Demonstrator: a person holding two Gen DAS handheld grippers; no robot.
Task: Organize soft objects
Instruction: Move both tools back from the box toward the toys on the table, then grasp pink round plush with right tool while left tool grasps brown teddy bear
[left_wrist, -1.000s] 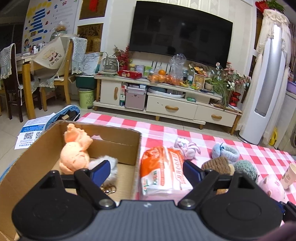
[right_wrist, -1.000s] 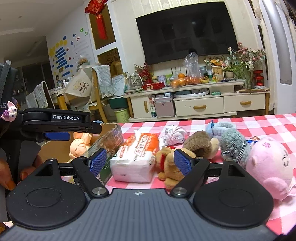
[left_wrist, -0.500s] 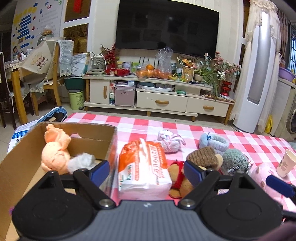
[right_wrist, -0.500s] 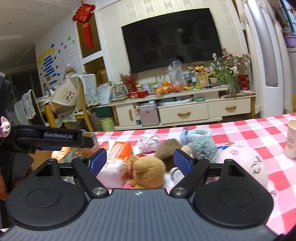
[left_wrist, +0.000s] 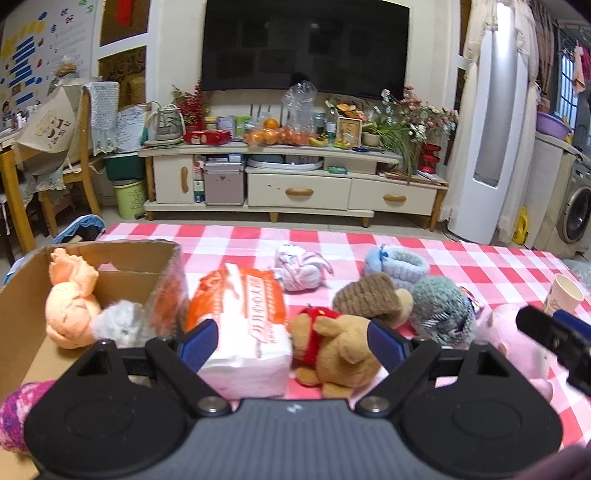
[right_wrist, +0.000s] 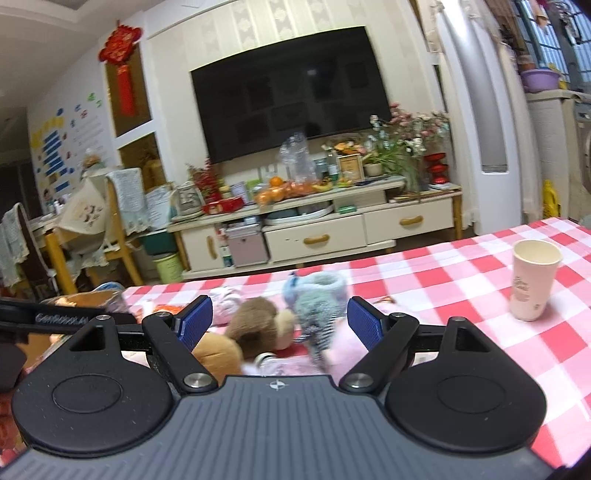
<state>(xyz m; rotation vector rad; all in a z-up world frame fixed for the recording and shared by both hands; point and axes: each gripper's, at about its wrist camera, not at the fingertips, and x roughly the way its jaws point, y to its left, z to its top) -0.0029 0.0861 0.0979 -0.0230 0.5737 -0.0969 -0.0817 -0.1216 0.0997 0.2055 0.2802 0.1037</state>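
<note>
My left gripper is open, low over the checked table, with the orange-and-white tissue pack and the brown teddy with a red scarf between its fingers, untouched. To its left an open cardboard box holds an orange plush and a grey fluffy ball. Behind the teddy lie a brown knitted hat, a grey knitted hat, a light blue knitted piece, a striped pink-white piece and a pink plush. My right gripper is open above the brown hat and grey hat.
A paper cup stands on the checked cloth to the right. The right gripper's finger reaches into the left wrist view at right. A pink-purple knitted thing shows at the lower left edge. Beyond the table are a TV cabinet and chairs.
The left gripper has slid right, from over the box to the tissue pack and teddy. The right gripper has swung right, bringing the paper cup into view. Both stay open.
</note>
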